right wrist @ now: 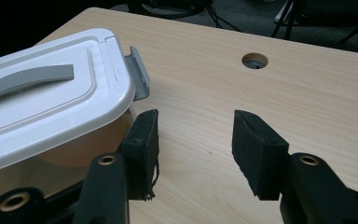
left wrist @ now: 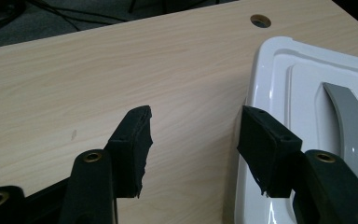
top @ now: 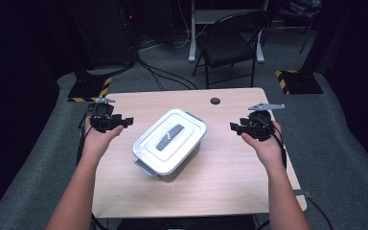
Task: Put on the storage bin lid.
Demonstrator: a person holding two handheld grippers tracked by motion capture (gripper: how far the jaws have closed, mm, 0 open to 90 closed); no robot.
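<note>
Forearms enter from the near edge of the high view, and we note a gripper held in each hand above the wooden table (top: 220, 187). On the left side, the left gripper (top: 124, 121) hangs over the table's left portion, its jaws pointing inward toward the middle; in the left gripper view we find them spread wide with bare wood between them and nothing held. The right gripper (top: 235, 127) mirrors it on the right side, jaws likewise pointing inward, and in the right gripper view they stand wide apart and empty over plain tabletop. Between the two grippers, near the table's centre, sits the storage box (top: 170, 143), set at an angle to the table edges, its white lid (top: 149, 141) in place with a grey handle (top: 168, 137) across the top. We record a grey latch (right wrist: 139, 73) at the box's end in the right gripper view; whether it is clipped shut we cannot tell from this angle. Neither gripper touches the box, though each is just beside it. Farther back, a round cable hole (top: 215, 101) lies near the table's far edge, and beyond the table a folding chair (top: 227, 45) stands on the grey floor.
</note>
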